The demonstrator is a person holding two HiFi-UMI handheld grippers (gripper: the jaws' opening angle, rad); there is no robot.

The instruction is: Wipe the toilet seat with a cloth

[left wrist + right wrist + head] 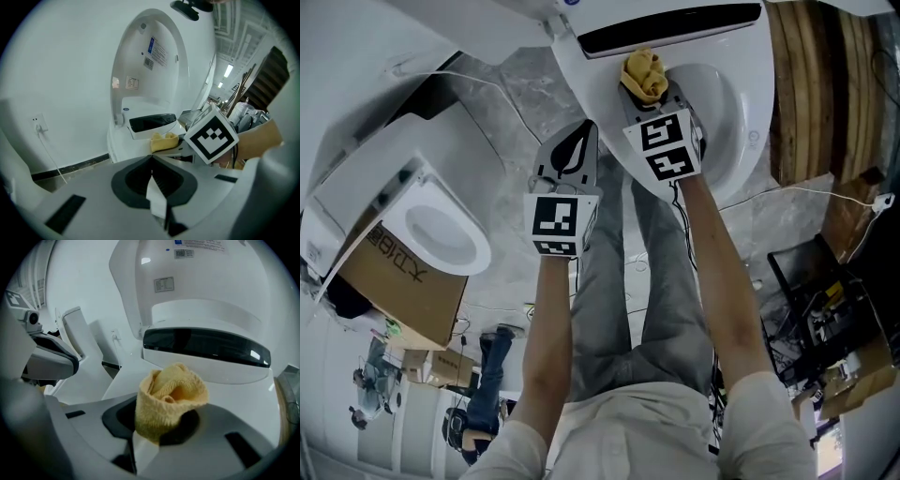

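Nearest me, my two forearms (727, 281) reach out over grey trouser legs. Down on the near left, a second toilet (441, 230) sits on a cardboard box (398, 281) on the grey floor (511, 94).

The left tongs (584, 136) hang over the floor just left of the main toilet. In the left gripper view, the left tongs (151, 159) are pressed together with nothing between them. They point toward the toilet's left side, apart from it.

Just to the right and a little farther out, the right tongs (654, 89) reach over the seat (748, 112). In the right gripper view, the right tongs (159, 430) are pinching a bunched yellow cloth (171, 397), which bulges up out of the pads in a rolled wad.

From the head view, the cloth (644, 75) lies over the far left part of the seat ring, just in front of the dark panel (670, 30). The left gripper view shows the cloth (164, 140) at the same spot, beside the marker cube of the right tongs. I cannot tell whether the cloth is actually pressed on the seat or held just above it.

Beyond the cloth, the glossy panel (206, 348) runs across the back of the toilet. Behind it the lid (201, 273) stands raised, with printed labels on its inner face. Wooden planks (811, 84) stand at the far right.
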